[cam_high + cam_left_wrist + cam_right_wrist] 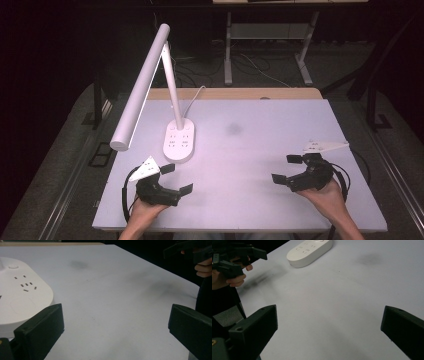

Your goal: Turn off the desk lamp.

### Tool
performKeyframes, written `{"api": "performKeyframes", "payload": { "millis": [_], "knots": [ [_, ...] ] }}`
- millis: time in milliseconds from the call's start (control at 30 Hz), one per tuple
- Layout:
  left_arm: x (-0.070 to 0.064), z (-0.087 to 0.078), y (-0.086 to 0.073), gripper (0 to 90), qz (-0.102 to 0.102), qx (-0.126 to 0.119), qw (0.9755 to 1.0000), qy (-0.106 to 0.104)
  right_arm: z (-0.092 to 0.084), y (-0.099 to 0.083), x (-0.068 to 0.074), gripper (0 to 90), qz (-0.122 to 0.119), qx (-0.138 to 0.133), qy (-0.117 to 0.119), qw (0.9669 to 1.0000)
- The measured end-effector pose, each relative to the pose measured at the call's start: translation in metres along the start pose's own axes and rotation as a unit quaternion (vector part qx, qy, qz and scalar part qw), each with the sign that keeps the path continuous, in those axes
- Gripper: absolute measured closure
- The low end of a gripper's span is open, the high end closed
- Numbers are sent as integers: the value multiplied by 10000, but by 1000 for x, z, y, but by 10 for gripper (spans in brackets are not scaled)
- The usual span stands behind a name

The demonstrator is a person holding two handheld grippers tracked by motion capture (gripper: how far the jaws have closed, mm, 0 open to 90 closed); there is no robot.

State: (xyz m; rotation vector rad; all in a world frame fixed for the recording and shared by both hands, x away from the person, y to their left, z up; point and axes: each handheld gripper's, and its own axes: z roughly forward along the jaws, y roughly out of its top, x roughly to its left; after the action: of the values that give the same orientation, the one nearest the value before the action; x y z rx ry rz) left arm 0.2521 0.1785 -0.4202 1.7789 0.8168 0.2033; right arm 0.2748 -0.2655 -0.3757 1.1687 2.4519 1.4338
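Observation:
A white desk lamp (150, 80) stands on an oval white base with sockets (179, 141) at the table's left middle; its long bar head reaches toward the front left. The base also lies at the left of the left gripper view (22, 295) and at the top of the right gripper view (309, 250). My left gripper (176, 179) is held near the front left edge, just in front of the base, jaws wide open and empty. My right gripper (287, 168) is held at the front right, open too, with bare table between its jaws.
The white table (250, 145) has a faint dark smudge (233, 129) near its middle. A white cable (195, 95) runs from the lamp base over the back edge. Beyond stands another desk's legs (228, 50) on a dark floor.

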Motion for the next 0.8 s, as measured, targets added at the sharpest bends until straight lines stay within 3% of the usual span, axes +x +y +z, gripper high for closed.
{"api": "performKeyframes", "payload": {
  "millis": [800],
  "knots": [
    [1, -1, 0, 0, -12, -16, 10000, -31, 29, 47, 11, 7, -297, 153, 151, 9993]
  ]
}}
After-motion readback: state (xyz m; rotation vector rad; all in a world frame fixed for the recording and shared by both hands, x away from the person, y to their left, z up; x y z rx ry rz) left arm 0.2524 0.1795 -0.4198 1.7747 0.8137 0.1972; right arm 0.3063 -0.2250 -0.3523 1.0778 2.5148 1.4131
